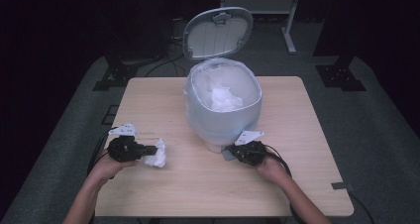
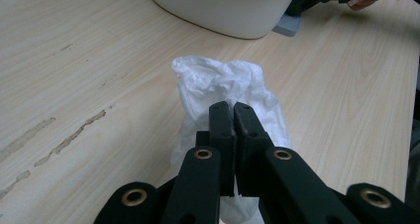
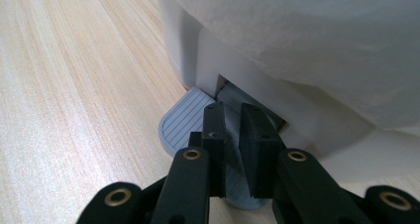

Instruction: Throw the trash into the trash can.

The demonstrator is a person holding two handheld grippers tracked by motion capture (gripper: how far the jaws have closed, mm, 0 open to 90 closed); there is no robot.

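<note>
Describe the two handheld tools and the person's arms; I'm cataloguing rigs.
Both tools are black. The left tool and the right tool each carry a grey three-cornered plate on top and trail a black cable. Up close, each has two flat black jaws on linkage arms with brass-coloured pivot rings. The person's forearms are bare, with no sleeves in sight.

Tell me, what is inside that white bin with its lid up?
The bin holds a translucent liner bag and one crumpled white paper on top. Anything beneath that paper is covered.

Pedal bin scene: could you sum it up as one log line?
left tool: shut on crumpled tissue | right tool: shut, on bin pedal | bin lid: up
</note>
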